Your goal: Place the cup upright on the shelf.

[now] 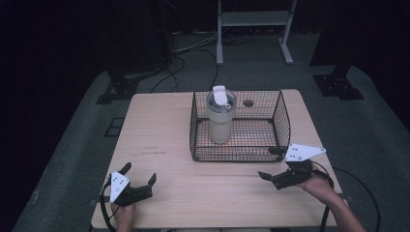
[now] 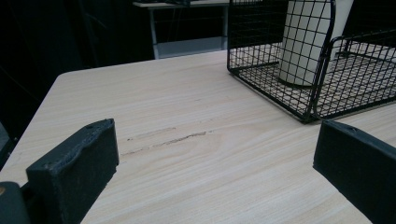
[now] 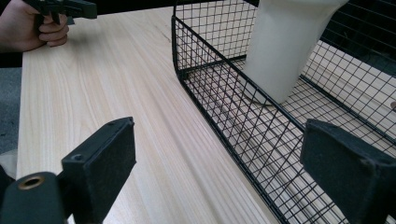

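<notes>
A black wire basket [image 1: 193,126] stands on the far middle of the wooden table [image 1: 154,121]. Inside it, toward its left side, a cream tumbler [image 1: 221,120] with a flip lid stands upright. My left gripper [image 1: 140,172] rests open near the table's front left corner, with nothing between its jaws. In the left gripper view the basket [image 2: 275,79] and tumbler [image 2: 303,42] lie ahead to the right. My right gripper [image 1: 269,163] is open just outside the basket's front right corner. The right gripper view looks along the basket's front wall [image 3: 224,112] toward the tumbler [image 3: 285,51].
A round hole [image 1: 248,102] in the tabletop shows through the basket's back. On the floor behind the table are a grey metal frame [image 1: 254,19], loose cables [image 1: 191,48] and black stand bases [image 1: 338,82]. The person's other hand [image 3: 32,28] shows far off in the right gripper view.
</notes>
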`<act>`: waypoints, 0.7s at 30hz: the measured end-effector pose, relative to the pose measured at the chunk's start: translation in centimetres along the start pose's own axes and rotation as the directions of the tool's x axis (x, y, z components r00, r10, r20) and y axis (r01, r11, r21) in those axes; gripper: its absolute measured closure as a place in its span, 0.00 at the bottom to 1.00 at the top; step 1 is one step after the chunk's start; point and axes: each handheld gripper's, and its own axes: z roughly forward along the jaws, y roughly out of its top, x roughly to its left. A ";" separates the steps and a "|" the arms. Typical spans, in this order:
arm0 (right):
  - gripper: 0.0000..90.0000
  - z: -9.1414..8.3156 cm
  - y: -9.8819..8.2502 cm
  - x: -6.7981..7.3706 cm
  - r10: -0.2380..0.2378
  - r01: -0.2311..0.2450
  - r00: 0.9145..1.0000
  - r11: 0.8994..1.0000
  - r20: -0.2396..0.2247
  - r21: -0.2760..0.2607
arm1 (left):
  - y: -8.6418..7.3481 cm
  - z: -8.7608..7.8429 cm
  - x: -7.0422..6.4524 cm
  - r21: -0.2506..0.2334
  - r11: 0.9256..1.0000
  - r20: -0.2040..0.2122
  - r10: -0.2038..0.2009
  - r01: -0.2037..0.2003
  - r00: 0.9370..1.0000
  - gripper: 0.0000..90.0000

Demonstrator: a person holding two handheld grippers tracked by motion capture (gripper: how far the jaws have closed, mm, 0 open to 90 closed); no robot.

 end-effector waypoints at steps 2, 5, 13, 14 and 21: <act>0.11 -0.1 -0.3 0.1 0.003 -0.003 1.000 1.000 0.004 0.000 | 0.0 0.0 0.0 0.000 1.000 0.000 0.001 -0.001 1.000 0.00; 0.11 -0.2 -0.5 0.1 0.006 -0.006 1.000 1.000 0.004 -0.006 | 0.0 0.0 0.0 0.001 1.000 -0.001 -0.001 0.001 1.000 0.00; 0.11 -0.3 -1.8 0.3 0.026 -0.026 1.000 1.000 0.011 0.004 | 0.0 0.0 0.0 0.001 1.000 0.000 0.001 -0.001 1.000 0.00; 0.11 -0.4 -2.2 0.4 0.033 -0.033 0.999 0.999 0.011 0.003 | 0.0 0.0 0.0 0.003 1.000 0.000 0.000 0.000 1.000 0.00; 0.11 -0.4 -3.2 0.4 0.054 -0.054 0.998 0.999 0.014 0.008 | 0.0 0.0 0.0 0.005 1.000 0.000 0.002 -0.002 1.000 0.00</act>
